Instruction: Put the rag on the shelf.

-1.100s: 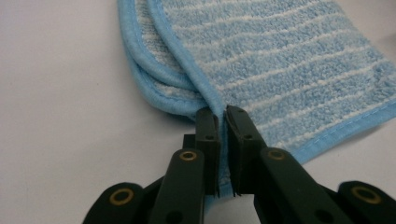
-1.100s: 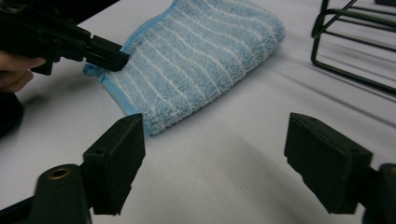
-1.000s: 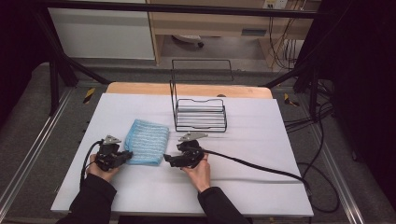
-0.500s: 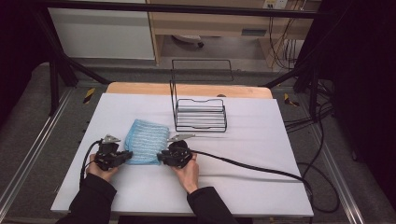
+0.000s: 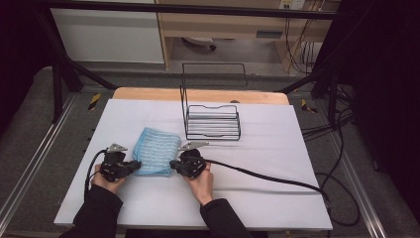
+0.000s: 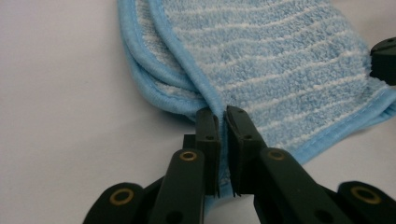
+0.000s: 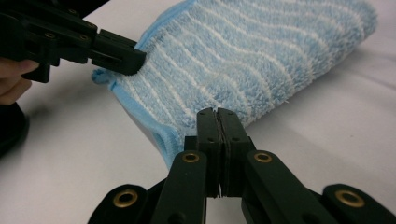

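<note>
A folded blue towel with white stripes (image 5: 156, 154) (image 6: 280, 60) (image 7: 261, 51) lies on the white table (image 5: 277, 148), left of centre. My left gripper (image 5: 135, 165) (image 6: 222, 116) is shut on the hem at the towel's near left corner, and blue cloth shows between its jaws. My right gripper (image 5: 174, 164) (image 7: 217, 113) has just been closing; its jaws now stand together on the towel's near right edge. Each gripper points inward at the other across the towel. The left gripper (image 7: 133, 58) also appears in the right gripper view, pinching the far corner.
A black wire rack (image 5: 213, 121) stands just behind and right of the towel. The right gripper's black cable (image 5: 257, 174) runs across the table to the right edge. A wooden board (image 5: 148, 94) borders the table's far side. Metal rails flank the table.
The right gripper slid left to the towel's near right edge and its jaws closed there. The left gripper stayed put, still pinching the left corner.
</note>
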A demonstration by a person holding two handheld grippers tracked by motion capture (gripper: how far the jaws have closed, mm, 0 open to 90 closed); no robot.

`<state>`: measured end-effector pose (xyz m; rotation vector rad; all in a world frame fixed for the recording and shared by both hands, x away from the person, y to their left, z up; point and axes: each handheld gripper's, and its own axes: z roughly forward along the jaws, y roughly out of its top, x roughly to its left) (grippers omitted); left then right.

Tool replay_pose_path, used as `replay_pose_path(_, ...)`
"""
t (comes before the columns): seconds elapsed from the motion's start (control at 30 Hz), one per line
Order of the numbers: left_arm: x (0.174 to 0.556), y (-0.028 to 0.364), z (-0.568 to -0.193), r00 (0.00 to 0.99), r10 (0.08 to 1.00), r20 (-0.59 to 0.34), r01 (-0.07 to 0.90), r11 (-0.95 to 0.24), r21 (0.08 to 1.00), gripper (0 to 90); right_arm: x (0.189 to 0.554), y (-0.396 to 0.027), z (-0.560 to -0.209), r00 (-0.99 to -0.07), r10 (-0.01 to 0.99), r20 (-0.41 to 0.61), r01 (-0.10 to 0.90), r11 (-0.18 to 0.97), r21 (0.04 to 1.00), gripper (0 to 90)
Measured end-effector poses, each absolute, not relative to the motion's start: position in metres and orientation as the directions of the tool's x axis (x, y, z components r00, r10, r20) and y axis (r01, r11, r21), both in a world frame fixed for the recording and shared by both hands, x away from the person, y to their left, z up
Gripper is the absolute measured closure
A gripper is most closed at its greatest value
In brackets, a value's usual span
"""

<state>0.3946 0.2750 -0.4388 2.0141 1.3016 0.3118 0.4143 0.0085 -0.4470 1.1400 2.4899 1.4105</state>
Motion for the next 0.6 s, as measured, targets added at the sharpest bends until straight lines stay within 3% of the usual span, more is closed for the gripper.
replay_pose_path(0.6,0.358,0.227,-0.435,0.562,0.796,-0.225,0.676,-0.286,0.679,83.7,0.377,-0.045,-0.436,-0.708,0.656,0.260,0.587,0.342,0.734,89.4)
